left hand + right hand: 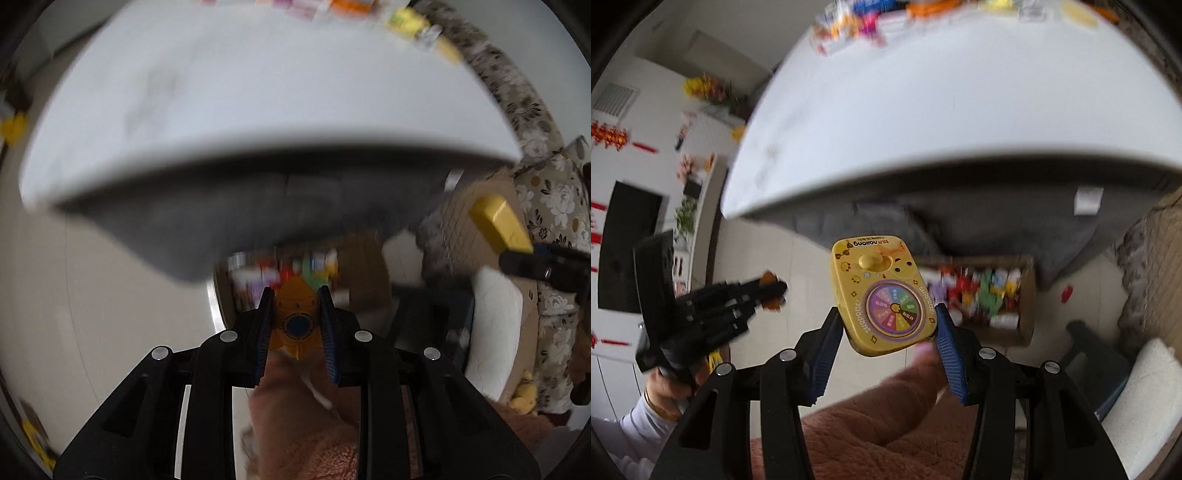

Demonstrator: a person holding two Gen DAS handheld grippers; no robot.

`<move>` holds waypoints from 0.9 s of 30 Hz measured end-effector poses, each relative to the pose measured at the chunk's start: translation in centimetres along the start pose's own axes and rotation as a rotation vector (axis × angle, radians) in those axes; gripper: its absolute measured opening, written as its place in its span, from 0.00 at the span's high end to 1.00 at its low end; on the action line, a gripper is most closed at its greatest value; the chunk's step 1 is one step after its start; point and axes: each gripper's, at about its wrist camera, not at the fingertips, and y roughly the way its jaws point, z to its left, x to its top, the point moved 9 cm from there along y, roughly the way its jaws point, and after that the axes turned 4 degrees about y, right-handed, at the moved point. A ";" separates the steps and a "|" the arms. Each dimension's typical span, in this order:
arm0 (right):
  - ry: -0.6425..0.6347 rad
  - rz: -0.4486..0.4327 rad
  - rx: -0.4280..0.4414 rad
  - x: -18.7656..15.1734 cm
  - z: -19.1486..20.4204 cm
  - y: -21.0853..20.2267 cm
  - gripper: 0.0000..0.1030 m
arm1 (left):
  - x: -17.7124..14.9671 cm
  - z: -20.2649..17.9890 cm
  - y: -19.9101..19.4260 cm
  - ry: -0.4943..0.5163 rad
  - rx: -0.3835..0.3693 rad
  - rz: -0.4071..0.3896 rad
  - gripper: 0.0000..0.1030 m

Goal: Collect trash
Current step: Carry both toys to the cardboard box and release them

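Note:
My left gripper (294, 295) is shut on an orange rocket-shaped toy (295, 317), held in the air below the table's front edge. It also shows at the left of the right wrist view (772, 291). My right gripper (886, 325) is shut on a flat yellow toy box with a colour wheel (884, 295), also held in the air. That box and gripper show at the right of the left wrist view (498, 223). A cardboard box (1025, 295) full of colourful small items sits on the floor under the table, beyond both grippers.
A white table (942, 110) fills the upper half of both views, with colourful items blurred along its far edge. A flowered sofa (554, 206) stands right. A white cushion (1145, 398) and a dark stool (1089, 343) lie right. My brown fleecy legs (868, 424) are below.

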 end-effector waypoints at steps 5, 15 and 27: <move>0.014 0.097 -0.087 -2.1 -4.0 8.4 0.51 | -4.8 1.8 9.8 -0.131 -0.018 0.122 0.77; 0.033 0.250 -0.411 -3.0 -15.5 22.7 0.20 | -7.9 5.5 27.3 -0.270 0.033 0.395 0.30; 0.001 0.123 -0.250 -0.4 -7.8 13.1 0.16 | -6.0 6.8 18.0 -0.260 0.040 0.249 0.28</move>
